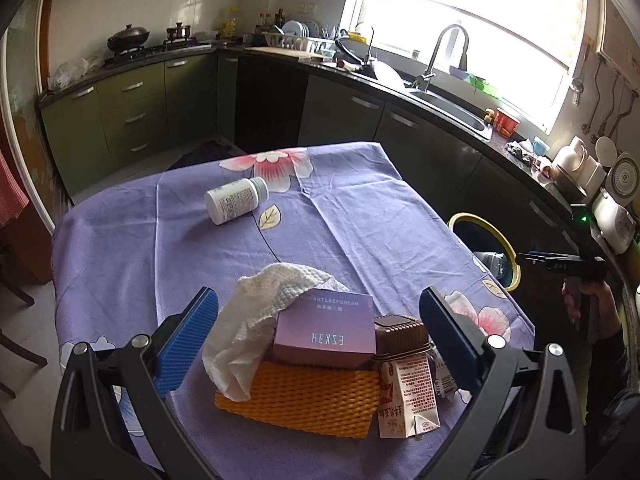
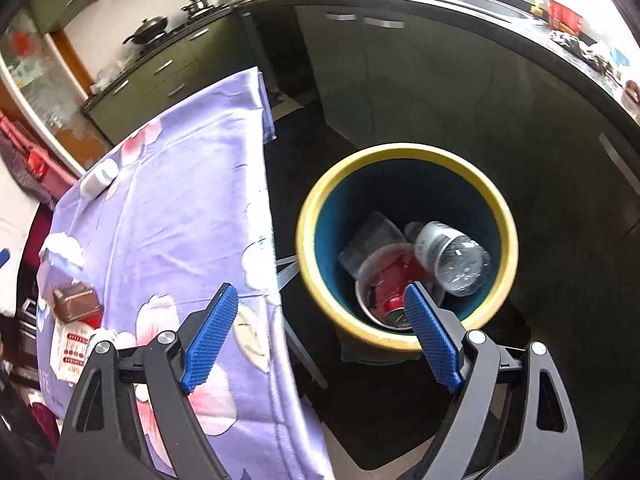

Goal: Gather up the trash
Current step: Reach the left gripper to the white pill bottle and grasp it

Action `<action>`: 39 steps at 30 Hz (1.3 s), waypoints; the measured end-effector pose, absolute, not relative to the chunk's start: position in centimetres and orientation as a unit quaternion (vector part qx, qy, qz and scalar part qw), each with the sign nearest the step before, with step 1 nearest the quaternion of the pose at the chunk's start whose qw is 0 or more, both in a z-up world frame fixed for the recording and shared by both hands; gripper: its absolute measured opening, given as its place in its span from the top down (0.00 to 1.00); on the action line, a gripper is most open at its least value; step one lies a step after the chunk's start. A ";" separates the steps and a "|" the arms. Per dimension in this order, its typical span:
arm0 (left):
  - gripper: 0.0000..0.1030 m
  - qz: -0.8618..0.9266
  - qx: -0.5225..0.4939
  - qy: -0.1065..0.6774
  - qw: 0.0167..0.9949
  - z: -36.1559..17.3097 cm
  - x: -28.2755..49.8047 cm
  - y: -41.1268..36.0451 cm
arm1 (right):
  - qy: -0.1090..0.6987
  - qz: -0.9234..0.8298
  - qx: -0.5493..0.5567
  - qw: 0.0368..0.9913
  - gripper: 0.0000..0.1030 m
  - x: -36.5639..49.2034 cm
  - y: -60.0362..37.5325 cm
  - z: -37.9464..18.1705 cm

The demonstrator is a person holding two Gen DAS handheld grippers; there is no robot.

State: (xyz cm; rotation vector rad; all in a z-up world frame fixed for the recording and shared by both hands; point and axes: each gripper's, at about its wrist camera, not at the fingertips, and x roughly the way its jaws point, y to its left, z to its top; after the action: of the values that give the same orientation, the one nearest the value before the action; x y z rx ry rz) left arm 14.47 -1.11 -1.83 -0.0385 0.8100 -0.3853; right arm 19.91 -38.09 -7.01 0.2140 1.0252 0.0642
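A pile of trash lies on the purple flowered tablecloth (image 1: 360,220) between the fingers of my open left gripper (image 1: 320,320). It holds a crumpled white paper towel (image 1: 256,320), a purple cream box (image 1: 324,336), a brown plastic tray (image 1: 400,330), an orange foam net (image 1: 304,400) and a small drink carton (image 1: 408,396). Farther back a white pill bottle (image 1: 236,200) lies on its side. My right gripper (image 2: 320,300) hangs open and empty over the near edge of the yellow-rimmed bin (image 2: 400,150). Inside the bin are a clear bottle (image 2: 452,258), a red can (image 2: 392,292) and a white cup (image 2: 362,276).
The bin (image 1: 472,216) stands on the dark floor just off the table's right edge. A hand (image 1: 580,304) holds the right gripper's handle there. Dark cabinets, a sink (image 1: 452,108) and a crowded counter run behind. A chair (image 1: 16,344) stands at the left.
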 end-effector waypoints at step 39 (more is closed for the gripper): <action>0.43 -0.338 0.203 0.454 0.799 -12.6 39.1 -1.9 | 0.527 0.022 0.094 0.844 0.18 23.2 -35.3 -8.7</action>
State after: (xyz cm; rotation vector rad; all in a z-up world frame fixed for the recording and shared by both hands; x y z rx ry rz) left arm 39.06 -1.85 -12.61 0.4348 0.9730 -0.7256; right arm 23.18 -35.30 -8.71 0.1989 1.1133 0.0465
